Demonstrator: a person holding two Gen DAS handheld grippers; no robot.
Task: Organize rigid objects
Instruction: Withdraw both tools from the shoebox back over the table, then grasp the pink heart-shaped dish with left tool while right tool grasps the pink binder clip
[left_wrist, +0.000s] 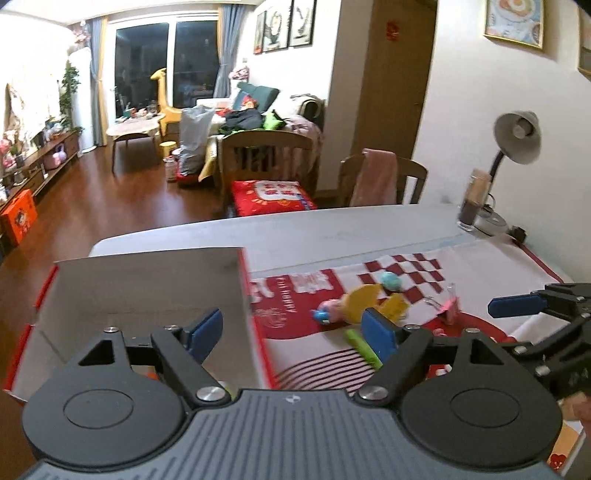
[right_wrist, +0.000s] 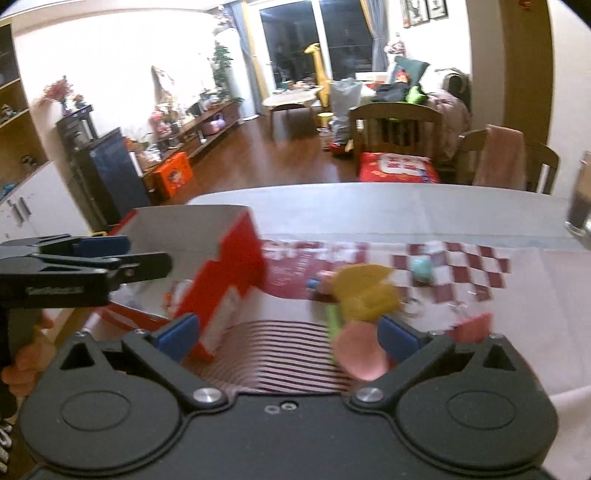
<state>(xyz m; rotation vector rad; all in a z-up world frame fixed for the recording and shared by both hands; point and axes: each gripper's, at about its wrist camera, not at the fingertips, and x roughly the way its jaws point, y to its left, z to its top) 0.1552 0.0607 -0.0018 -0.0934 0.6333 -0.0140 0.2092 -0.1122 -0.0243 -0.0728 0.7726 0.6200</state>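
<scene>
An open cardboard box (left_wrist: 147, 288), red outside and pale inside, sits on the table's left part. To its right, small toys lie on a red-and-white mat (left_wrist: 480, 266): yellow pieces (left_wrist: 364, 301), a teal ball (left_wrist: 391, 280), a pink figure (left_wrist: 330, 308) and a green stick (left_wrist: 364, 349). My left gripper (left_wrist: 291, 332) is open and straddles the box's right wall, holding nothing. The right wrist view shows the box (right_wrist: 229, 273), the yellow pieces (right_wrist: 365, 291), the green stick (right_wrist: 334, 321) and a pink disc (right_wrist: 360, 354). My right gripper (right_wrist: 288, 338) is open above the striped mat, with the disc by its right finger, blurred.
A glass jar (left_wrist: 471, 206) and a desk lamp (left_wrist: 517, 136) stand at the table's far right. A pink clip (left_wrist: 450, 306) lies on the mat. Two wooden chairs (left_wrist: 269, 158) stand beyond the far edge. Each gripper shows in the other's view: right gripper (left_wrist: 517, 328), left gripper (right_wrist: 136, 254).
</scene>
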